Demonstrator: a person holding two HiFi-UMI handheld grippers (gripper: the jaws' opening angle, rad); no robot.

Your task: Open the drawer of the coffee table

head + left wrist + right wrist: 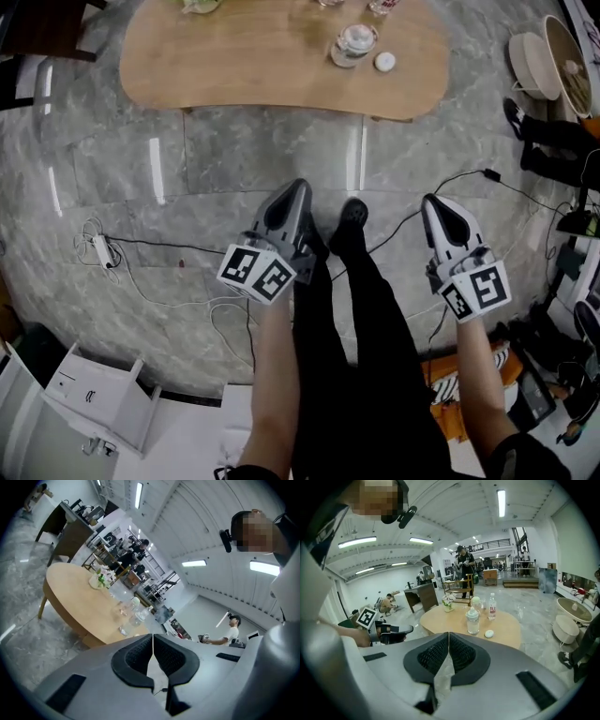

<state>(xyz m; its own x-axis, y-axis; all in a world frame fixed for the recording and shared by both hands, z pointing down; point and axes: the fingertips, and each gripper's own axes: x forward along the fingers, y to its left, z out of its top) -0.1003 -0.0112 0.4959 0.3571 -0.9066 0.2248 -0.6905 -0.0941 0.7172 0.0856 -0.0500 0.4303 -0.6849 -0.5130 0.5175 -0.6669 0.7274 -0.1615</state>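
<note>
The wooden coffee table stands at the top of the head view, across a stretch of marble floor from me. No drawer shows in any view. My left gripper and right gripper hang low on either side of the person's black-trousered legs, both short of the table. The left gripper has its jaws pressed together with nothing between them, and the table lies ahead to its left. The right gripper is likewise shut and empty, pointing at the table.
On the table stand a lidded jar, a water bottle, a white puck and a flower pot. Cables and a power strip lie on the floor at left. White furniture sits lower left. Other people are far behind.
</note>
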